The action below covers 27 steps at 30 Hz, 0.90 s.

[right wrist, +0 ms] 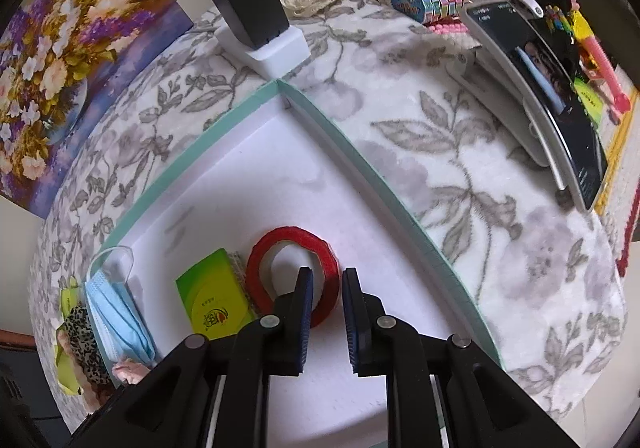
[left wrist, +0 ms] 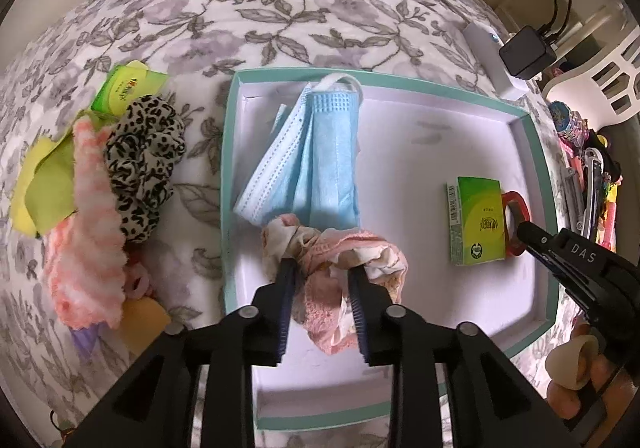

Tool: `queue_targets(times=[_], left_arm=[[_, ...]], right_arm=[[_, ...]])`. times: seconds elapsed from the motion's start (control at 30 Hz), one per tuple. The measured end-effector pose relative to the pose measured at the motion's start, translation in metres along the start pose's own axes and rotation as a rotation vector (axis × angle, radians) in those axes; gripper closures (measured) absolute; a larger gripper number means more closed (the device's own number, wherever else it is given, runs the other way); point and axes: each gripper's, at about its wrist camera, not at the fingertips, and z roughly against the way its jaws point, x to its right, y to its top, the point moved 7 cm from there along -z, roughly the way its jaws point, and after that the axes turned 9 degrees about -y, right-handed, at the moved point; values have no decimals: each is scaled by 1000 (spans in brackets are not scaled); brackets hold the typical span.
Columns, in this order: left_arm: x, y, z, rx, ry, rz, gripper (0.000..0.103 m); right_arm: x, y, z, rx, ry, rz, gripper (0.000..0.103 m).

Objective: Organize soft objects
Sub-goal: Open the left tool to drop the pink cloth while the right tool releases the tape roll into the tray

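A white tray with a teal rim (left wrist: 227,184) lies on a floral blanket. In it are a folded blue face mask (left wrist: 320,152), a green tissue pack (left wrist: 478,220) and a red ring (left wrist: 516,216). My left gripper (left wrist: 322,268) holds a pink and cream scrunchie (left wrist: 340,252) between its fingers, just over the tray's near part, touching the mask's lower end. My right gripper (right wrist: 325,276) is open and empty, its left finger over the red ring (right wrist: 292,264), beside the tissue pack (right wrist: 212,300). The mask (right wrist: 116,312) shows at left.
Left of the tray lies a pile: a leopard scrunchie (left wrist: 146,164), a pink fuzzy cloth (left wrist: 90,232), yellow-green cloths (left wrist: 44,184), another green tissue pack (left wrist: 120,92). A white power strip with black charger (right wrist: 260,32), a phone (right wrist: 552,100) and a painting (right wrist: 72,60) surround the tray.
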Motion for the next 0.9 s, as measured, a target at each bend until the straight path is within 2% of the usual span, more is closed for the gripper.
queue_targets(times=[0.1, 0.23, 0.33, 0.47, 0.53, 0.6, 0.7, 0.83, 0.87, 0.9], left_arm=[[-2, 0, 6, -7, 11, 2, 60], [-3, 1, 20, 19, 10, 2, 58], [-7, 3, 31, 41, 11, 16, 46], [-21, 7, 46, 80, 29, 58, 45], [-30, 10, 51, 93, 47, 79, 42], [-41, 11, 53, 93, 61, 100, 34], [-53, 12, 51, 87, 87, 127, 34], [-71, 13, 52, 94, 126, 166, 33], [-77, 13, 54, 100, 137, 178, 29], [-83, 14, 57, 108, 147, 192, 21]], right_arm=[[-1, 2, 3, 6, -23, 16, 87], [-2, 5, 14, 37, -51, 47, 86], [-1, 7, 23, 64, -79, 66, 85], [-4, 7, 33, 87, -108, 100, 72], [-11, 2, 36, 81, -93, 123, 71], [-21, -3, 36, 76, -89, 164, 69], [-38, -13, 37, 80, -93, 227, 60], [-66, -28, 40, 86, -73, 309, 55], [-73, -32, 41, 86, -61, 330, 53], [-79, -35, 42, 85, -51, 342, 53]])
